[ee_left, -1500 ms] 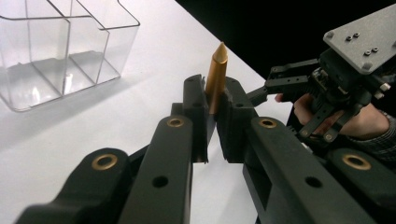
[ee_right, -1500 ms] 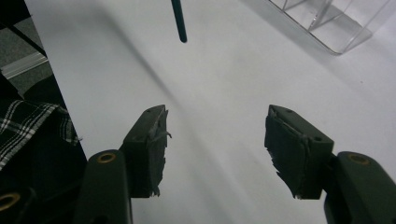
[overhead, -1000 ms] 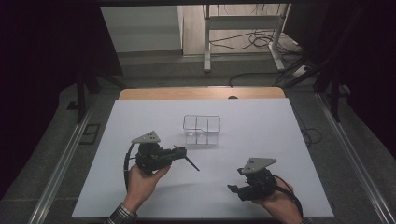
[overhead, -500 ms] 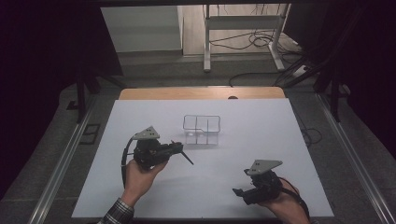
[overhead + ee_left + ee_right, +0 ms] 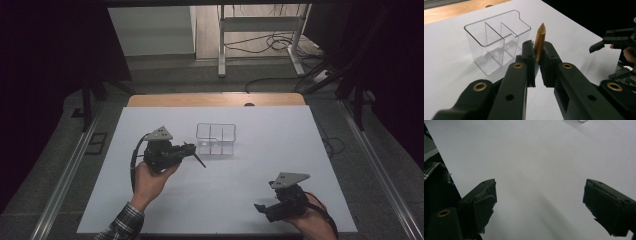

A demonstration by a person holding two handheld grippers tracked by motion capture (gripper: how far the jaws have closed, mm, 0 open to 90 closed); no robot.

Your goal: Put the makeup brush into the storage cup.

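My left gripper (image 5: pixel 186 150) (image 5: pixel 537 51) is shut on a slim gold-brown pen (image 5: pixel 539 41) (image 5: pixel 199 160), whose pointed tip sticks out past the jaws. It hovers just left of a clear plastic organiser (image 5: pixel 216 139) (image 5: pixel 496 47) with three compartments, which stands on the white table. My right gripper (image 5: pixel 262 208) (image 5: pixel 539 202) rests low near the table's front right. Its jaws have just been opening and now stand wide, with nothing but bare table between them. The left gripper view also catches that right gripper (image 5: pixel 599 45) at its right edge.
A white sheet (image 5: pixel 270 150) covers the table, with a wooden strip (image 5: pixel 215 100) along its far edge. Metal rails (image 5: pixel 65 180) run down both sides. A metal stand (image 5: pixel 260 35) and cables lie on the floor behind. A plaid sleeve (image 5: pixel 125 222) enters at bottom left.
The right gripper's jaws have spread wider and that hand has slid slightly toward the front right. The left gripper keeps its hold on the pen beside the organiser.
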